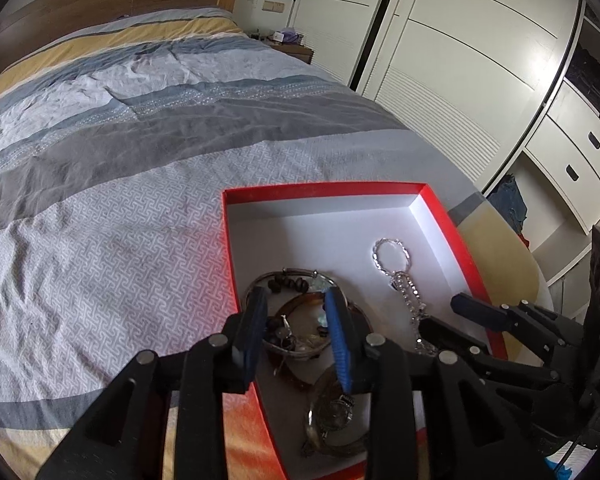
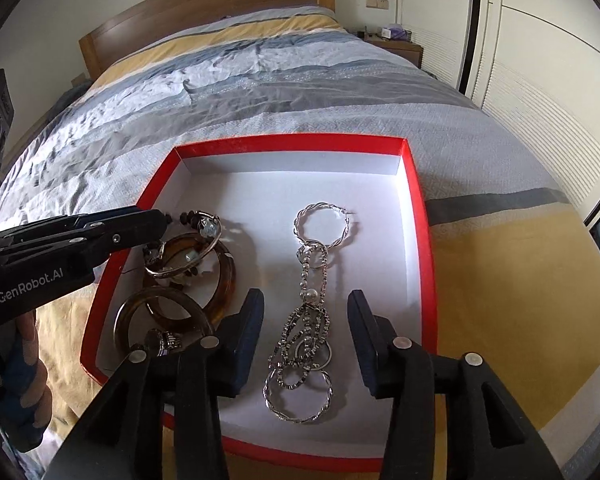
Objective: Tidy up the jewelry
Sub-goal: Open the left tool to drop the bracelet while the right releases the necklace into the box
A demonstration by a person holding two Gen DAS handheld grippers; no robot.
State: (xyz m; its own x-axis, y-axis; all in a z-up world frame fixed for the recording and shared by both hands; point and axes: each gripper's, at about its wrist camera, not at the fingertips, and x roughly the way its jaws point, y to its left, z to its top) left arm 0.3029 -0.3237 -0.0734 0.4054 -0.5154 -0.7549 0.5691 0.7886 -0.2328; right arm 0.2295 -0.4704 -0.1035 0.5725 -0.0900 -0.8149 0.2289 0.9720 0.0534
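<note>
A red box (image 2: 420, 216) with a white inside lies on the bed and holds the jewelry. On its left side lie amber bangles (image 2: 224, 280), a silver bracelet with dark beads (image 2: 204, 224) and a watch (image 1: 336, 412). In the middle lies a silver chain with twisted hoops (image 2: 308, 304). My left gripper (image 1: 296, 324) is open above the bangles and the beaded bracelet, holding nothing; it shows from the side in the right wrist view (image 2: 156, 228). My right gripper (image 2: 306, 340) is open, fingers either side of the silver chain, slightly above it.
The box (image 1: 452, 236) sits near the bed's foot corner on a striped grey, blue and yellow quilt (image 1: 140, 200). White wardrobe doors (image 1: 460, 60) and drawers stand to the right. A nightstand (image 2: 400, 46) is by the wooden headboard (image 2: 204, 4).
</note>
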